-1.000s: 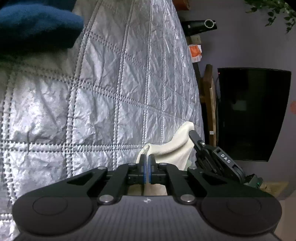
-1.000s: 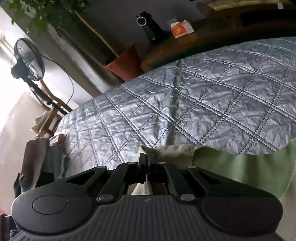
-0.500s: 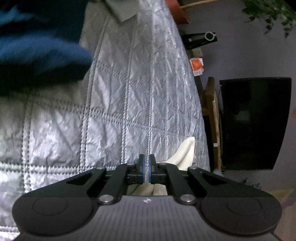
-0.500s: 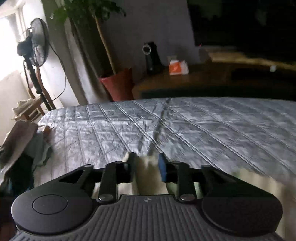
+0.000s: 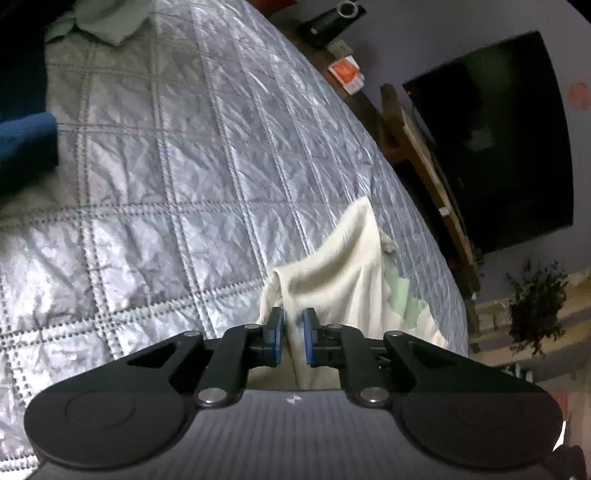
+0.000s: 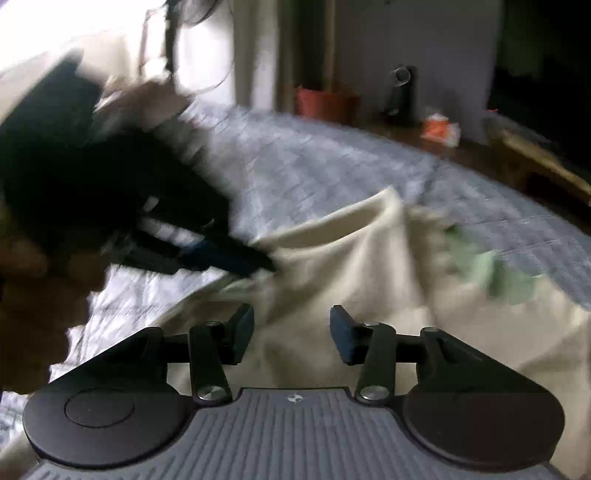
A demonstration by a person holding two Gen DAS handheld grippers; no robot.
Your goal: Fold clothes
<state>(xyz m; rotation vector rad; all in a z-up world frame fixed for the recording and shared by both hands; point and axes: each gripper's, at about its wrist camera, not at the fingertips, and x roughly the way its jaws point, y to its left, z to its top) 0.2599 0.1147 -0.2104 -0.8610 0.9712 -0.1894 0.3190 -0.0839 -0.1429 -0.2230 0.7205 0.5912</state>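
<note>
From my left wrist camera, the left gripper (image 5: pixel 293 334) points down over the near right part of the bed (image 5: pixel 177 155), which is covered by a silver quilted spread. Its jaws are opening, with a narrow gap between the blue pads (image 5: pixel 277 330). A fold of the cream garment (image 5: pixel 343 273) runs up through that gap, but I see daylight on both sides of it, so I read the pads as released rather than pinching. The garment lies heaped along the bed's right edge, with a pale green patch (image 5: pixel 404 299) showing on its right side. A blue cloth (image 5: pixel 26 147) sits at the bed's left edge, and a light garment (image 5: pixel 107 22) lies at its far left corner. Beyond the right edge stand a wooden cabinet (image 5: pixel 424 162) with a dark screen (image 5: pixel 495 155), and a plant (image 5: pixel 535 310).

From my right wrist camera, which is blurred, the right gripper (image 6: pixel 291 334) has its jaws opening and well apart. The cream garment (image 6: pixel 332 266) lies below and between them, not pressed by either pad. The green patch (image 6: pixel 502 273) shows at the right. I see the left gripper (image 6: pixel 229 258) coming in from the left, its tips at the garment's edge. Past the bed's (image 6: pixel 332 162) far edge are a red pot (image 6: pixel 325 105) and an orange packet (image 6: pixel 439 127).
</note>
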